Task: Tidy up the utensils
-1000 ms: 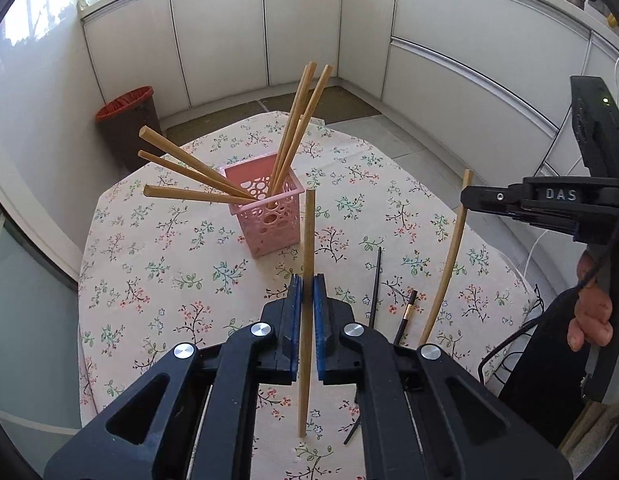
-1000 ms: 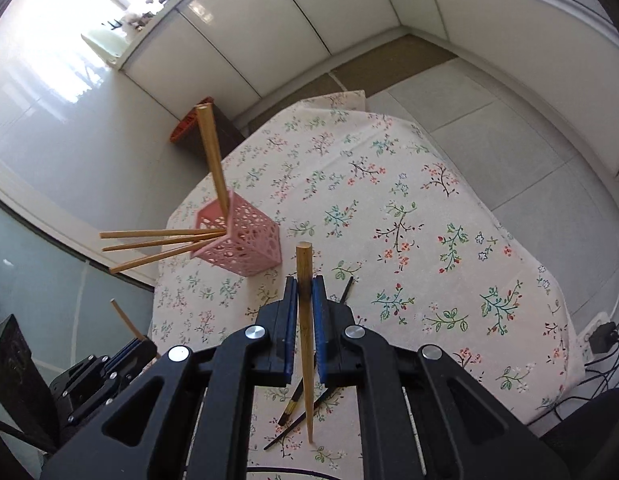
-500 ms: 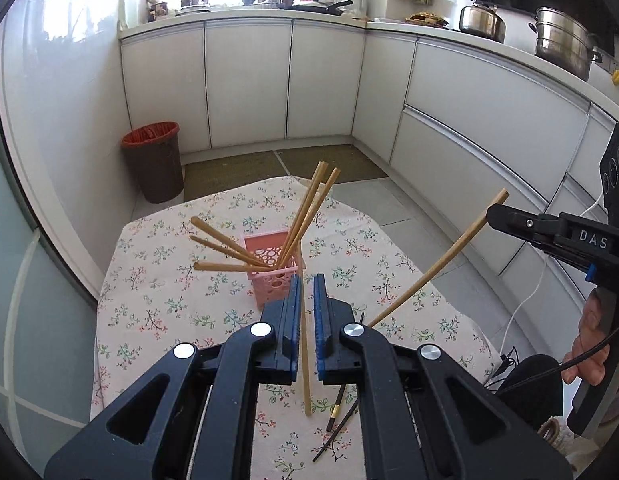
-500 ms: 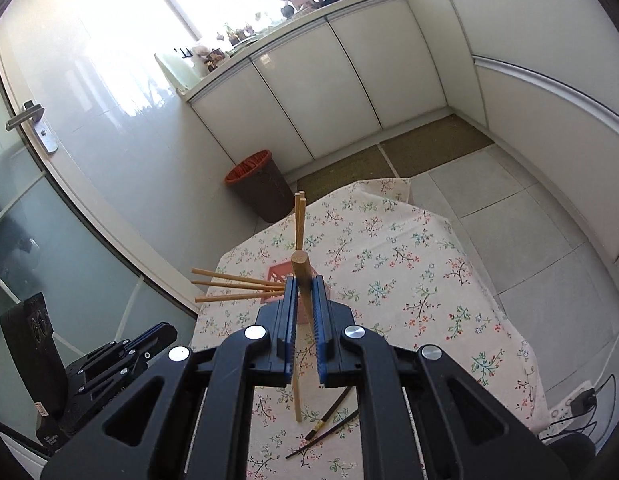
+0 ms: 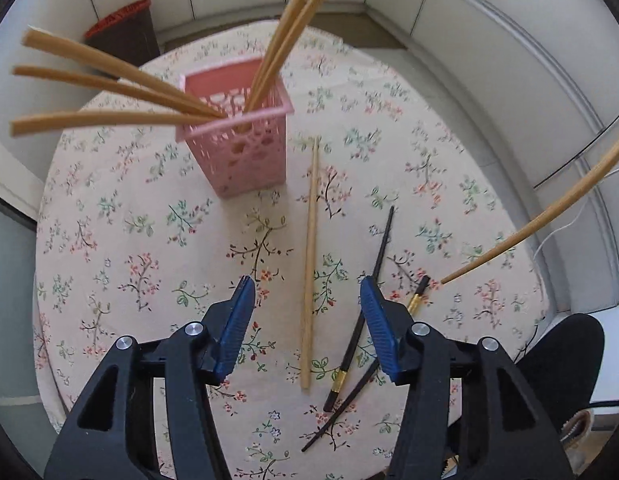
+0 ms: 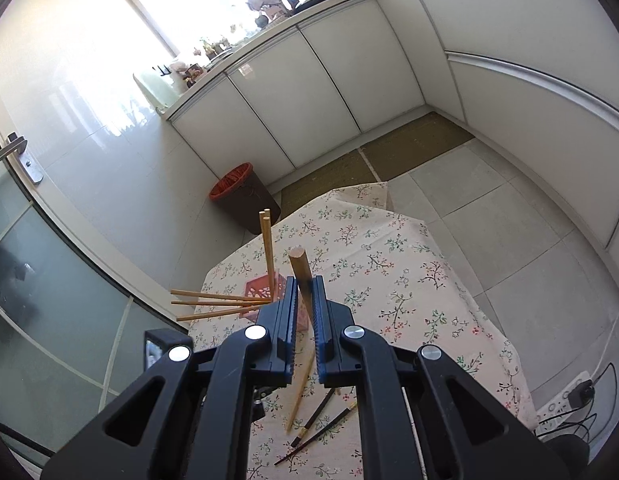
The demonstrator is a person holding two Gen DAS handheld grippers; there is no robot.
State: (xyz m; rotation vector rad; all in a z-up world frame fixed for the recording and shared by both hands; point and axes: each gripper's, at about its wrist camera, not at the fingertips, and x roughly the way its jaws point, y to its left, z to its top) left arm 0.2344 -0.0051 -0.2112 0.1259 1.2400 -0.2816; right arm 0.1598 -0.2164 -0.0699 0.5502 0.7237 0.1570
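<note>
Chopstick (image 5: 311,260) flat, pale wood, tapered

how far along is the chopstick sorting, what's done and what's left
Partly done. Five wooden chopsticks already stand in the pink basket. In hand: the right gripper is shut on another wooden chopstick, held above the table. The left gripper is open and empty. Left: one wooden chopstick on the cloth between the left fingers and two black chopsticks beside it.

Home kitchen, white cabinets (image 6: 329,92) (floral tablecloth (image 6: 389,280))
</note>
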